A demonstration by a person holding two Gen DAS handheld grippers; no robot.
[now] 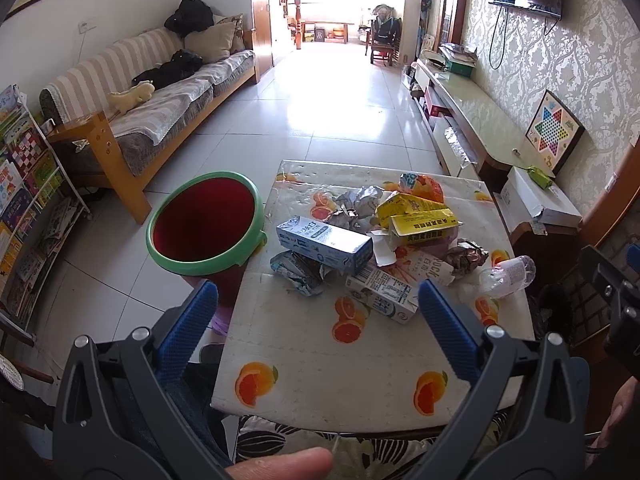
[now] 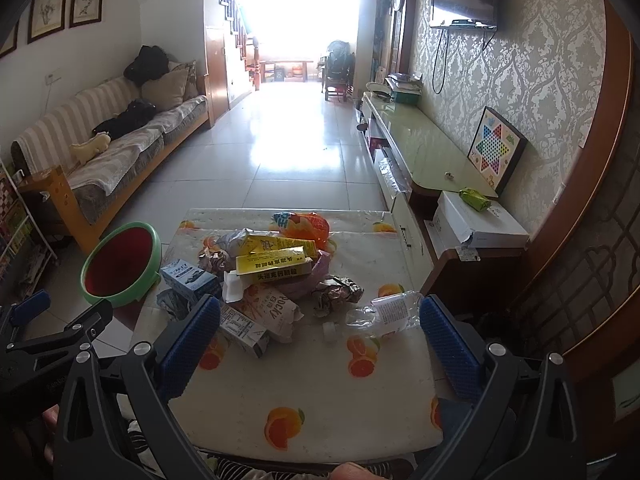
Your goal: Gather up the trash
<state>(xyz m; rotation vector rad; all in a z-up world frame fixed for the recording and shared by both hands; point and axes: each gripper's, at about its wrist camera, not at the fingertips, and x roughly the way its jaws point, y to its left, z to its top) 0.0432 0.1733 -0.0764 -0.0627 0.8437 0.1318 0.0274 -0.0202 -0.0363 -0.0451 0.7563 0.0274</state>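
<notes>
Both claws spread wide, nothing held: left gripper (image 1: 316, 300), right gripper (image 2: 320, 316), hovering over near table edge. Trash pile (image 1: 384, 232) sits mid-table (image 1: 328, 380), about 12 o'clock from both. Mix: blue-white carton (image 1: 324, 242), boxy and stiff-ish, likely empty and light, best pinched across its narrow sides; yellow torn box (image 1: 420, 216), floppy card; foil wads (image 1: 356, 204), crumpled, crushable, easy bite anywhere; clear plastic bottle (image 2: 384, 312) at 1 o'clock from right claw, slick, round, may roll, grab mid-body. Red bin (image 1: 204, 220) with green rim at 10 o'clock, touching table's left side. Tablecloth is glossy with orange prints.
</notes>
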